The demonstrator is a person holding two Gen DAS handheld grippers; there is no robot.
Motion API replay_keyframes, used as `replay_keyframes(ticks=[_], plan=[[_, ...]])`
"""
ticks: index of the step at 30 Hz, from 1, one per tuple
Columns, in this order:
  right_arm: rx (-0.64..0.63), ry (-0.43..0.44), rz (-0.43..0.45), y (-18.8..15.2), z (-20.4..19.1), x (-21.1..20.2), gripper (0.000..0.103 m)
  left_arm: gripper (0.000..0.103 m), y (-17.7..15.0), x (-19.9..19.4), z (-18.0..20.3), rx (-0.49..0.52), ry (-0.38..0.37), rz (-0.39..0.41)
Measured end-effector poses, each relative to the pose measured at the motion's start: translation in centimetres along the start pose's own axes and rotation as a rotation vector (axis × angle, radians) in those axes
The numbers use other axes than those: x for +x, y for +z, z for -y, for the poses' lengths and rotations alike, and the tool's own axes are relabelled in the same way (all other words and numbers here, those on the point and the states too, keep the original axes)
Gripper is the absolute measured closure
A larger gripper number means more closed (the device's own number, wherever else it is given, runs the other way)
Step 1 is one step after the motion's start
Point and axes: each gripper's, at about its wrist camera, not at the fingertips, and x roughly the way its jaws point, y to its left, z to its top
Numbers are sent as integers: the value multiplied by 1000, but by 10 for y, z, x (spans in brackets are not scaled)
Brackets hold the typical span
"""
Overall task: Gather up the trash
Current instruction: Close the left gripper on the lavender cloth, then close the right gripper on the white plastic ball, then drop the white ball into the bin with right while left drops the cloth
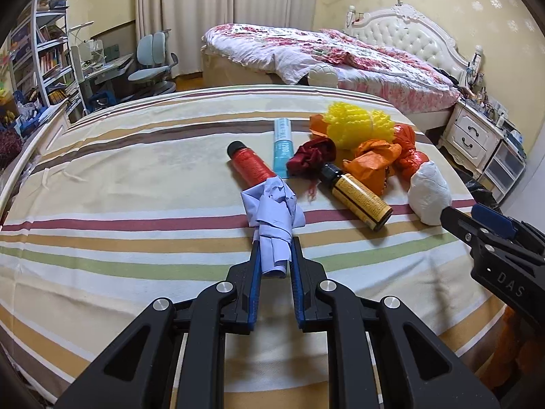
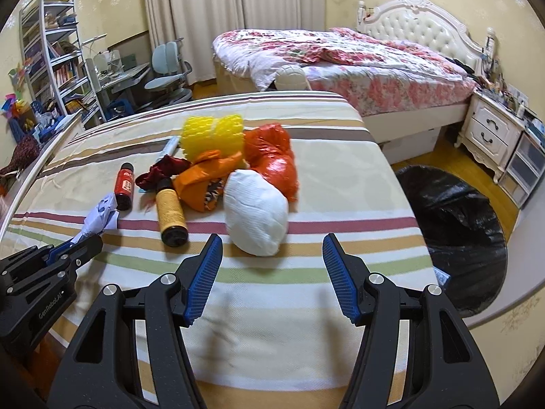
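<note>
Blue tube [image 2: 170, 147] half hidden behind yellow mesh [image 2: 213, 133].

A striped cloth [image 2: 306, 293] covers the bench. Beyond it stands a bed [image 1: 357, 58] with a flowered quilt and a white tufted headboard [image 2: 422, 24], a white nightstand [image 2: 490, 133] beside it. On the far left are a bookshelf [image 1: 44, 51], a desk [image 2: 126, 75] and a pale blue chair [image 1: 153, 61] before cream curtains [image 2: 204, 10].

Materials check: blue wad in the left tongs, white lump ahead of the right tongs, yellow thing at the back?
Blue wad: looks like matte paper, sharp creases and folded edges; thin fabric possible. White lump: likely crumpled tissue or thin plastic, soft wrinkles with a faint sheen, unclear which. Yellow thing: glossy foam or plastic netting, with a regular bumpy mesh.
</note>
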Motion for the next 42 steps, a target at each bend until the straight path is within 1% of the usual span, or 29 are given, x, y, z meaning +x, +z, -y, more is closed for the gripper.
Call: replay_keyframes(ticks=[6, 7, 8, 9, 10, 15, 20, 28, 35, 42], plan=[[-25, -13, -4, 11, -12, 15, 43, 86, 1, 4, -6, -9, 9, 0], [-28, -17, -13, 12, -12, 19, 46, 86, 1, 5, -7, -11, 9, 0], [-29, -19, -17, 12, -12, 20, 51, 86, 1, 5, -8, -13, 8, 1], [-29, -21, -25, 13, -12, 22, 65, 86, 1, 5, -8, -15, 8, 2], [-27, -14, -35, 13, -12, 23, 67, 86, 2, 5, -9, -14, 7, 3], [-18, -11, -19, 9, -7, 13, 68, 86, -1, 2, -7, -13, 0, 9], [-3, -21, 4, 6, 1, -2, 69, 86, 0, -7, -2, 2, -19, 34], [53, -67, 43, 2, 35, -25, 69, 86, 10, -18, 20, 34, -60, 81], [95, -129, 82, 7, 71, -39, 69, 86, 26, -18, 57, 89, -96, 119], [134, -198, 110, 12, 111, -43, 68, 86, 42, -7, 109, 156, -139, 145]])
